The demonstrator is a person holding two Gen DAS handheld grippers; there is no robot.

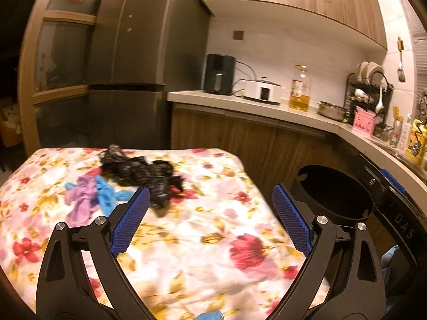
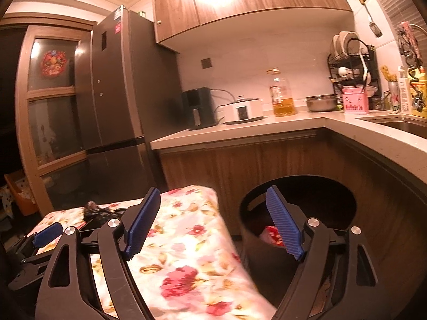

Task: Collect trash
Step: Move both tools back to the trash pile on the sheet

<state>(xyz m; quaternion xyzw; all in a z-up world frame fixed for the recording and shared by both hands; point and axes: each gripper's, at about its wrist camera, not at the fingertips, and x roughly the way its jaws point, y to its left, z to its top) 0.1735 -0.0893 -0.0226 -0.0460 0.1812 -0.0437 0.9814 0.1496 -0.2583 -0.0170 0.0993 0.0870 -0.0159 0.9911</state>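
Note:
A crumpled black plastic bag (image 1: 144, 173) lies on the floral-covered table (image 1: 202, 240), with a purple glove (image 1: 81, 200) and a blue glove (image 1: 106, 192) to its left. My left gripper (image 1: 210, 205) is open and empty, hovering above the table short of the bag. A black round bin (image 1: 336, 194) stands right of the table. My right gripper (image 2: 213, 208) is open and empty, above the table's right edge and the bin (image 2: 301, 208). Red trash (image 2: 272, 236) lies inside the bin. The bag (image 2: 96, 210) shows partly behind my left finger.
Wooden cabinets and a counter (image 2: 240, 130) run behind the table and bin, carrying an air fryer (image 1: 218, 74), a white cooker (image 1: 263, 92), an oil bottle (image 1: 300, 88), a steel bowl (image 1: 331, 109) and a dish rack (image 1: 368, 90). A dark fridge (image 1: 128, 53) stands behind.

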